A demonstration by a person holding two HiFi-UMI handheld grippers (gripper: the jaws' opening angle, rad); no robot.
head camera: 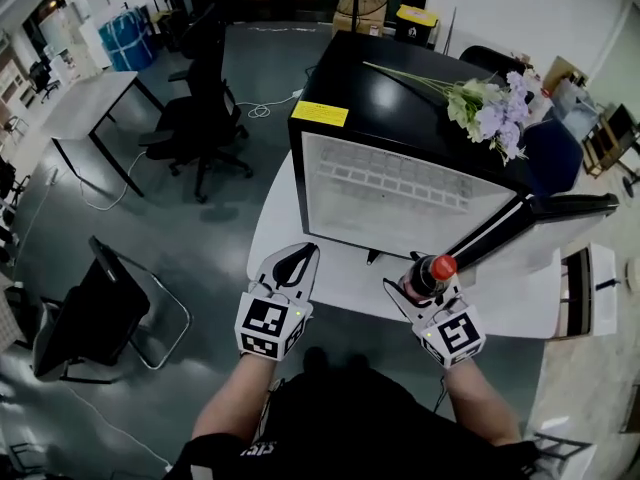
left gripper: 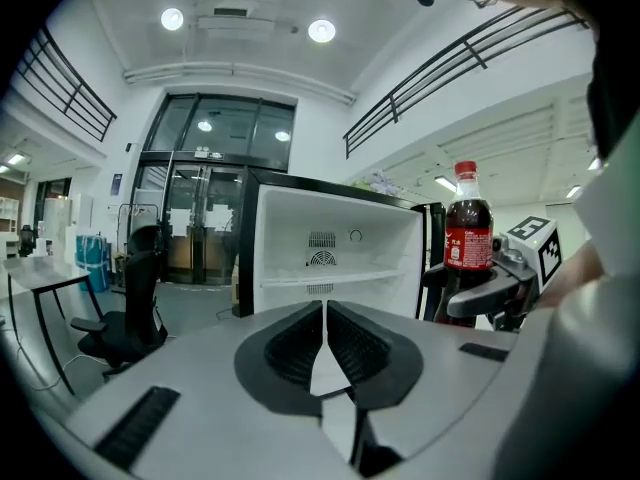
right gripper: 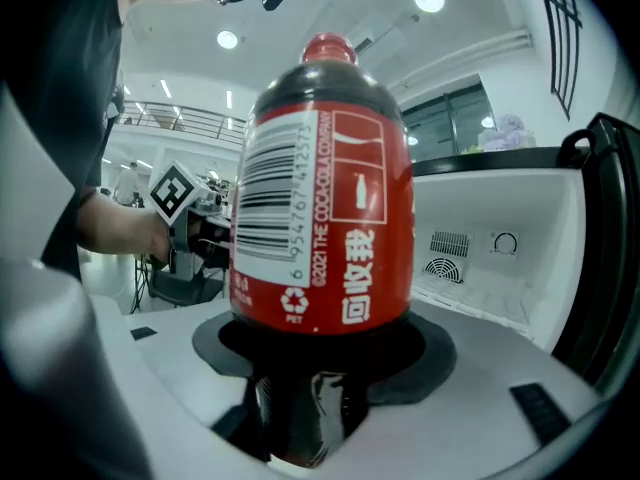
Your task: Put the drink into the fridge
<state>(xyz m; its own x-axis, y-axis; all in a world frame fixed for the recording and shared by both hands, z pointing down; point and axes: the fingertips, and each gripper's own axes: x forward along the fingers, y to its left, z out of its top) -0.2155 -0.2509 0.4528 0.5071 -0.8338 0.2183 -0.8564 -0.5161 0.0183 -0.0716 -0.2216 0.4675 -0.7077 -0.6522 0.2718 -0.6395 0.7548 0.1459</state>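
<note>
The right gripper (right gripper: 322, 373) has its fingers (right gripper: 425, 353) clamped on a bottle (right gripper: 325, 208) of dark drink. One dark pad sits on each side of the lower body, below the red label. The bottle stands upright between the pads, red cap on top, and fills the gap from pad to pad. Beyond these fingertips and a little to their right is the fridge (right gripper: 490, 258), its white inside in plain view. Its black door (right gripper: 605, 238) is swung open at the far right of the fingers. The bottle is outside the fridge, short of the opening, over the white table (head camera: 330, 273).

The left gripper (left gripper: 325, 318) has its fingers (left gripper: 290, 343) together. The two ribbed pads meet along a thin line with nothing between them, and they touch nothing else. Straight ahead of these fingertips is the open fridge, with a shelf across the inside and a vent on the back wall. To the right of the fingers, near but apart, is the bottle in the right gripper's grasp.

In the head view the two grippers are side by side in front of the fridge, the left fingertips close to its lower left corner. Flowers (head camera: 490, 108) lie on the fridge's top, well beyond both pairs of fingers.
</note>
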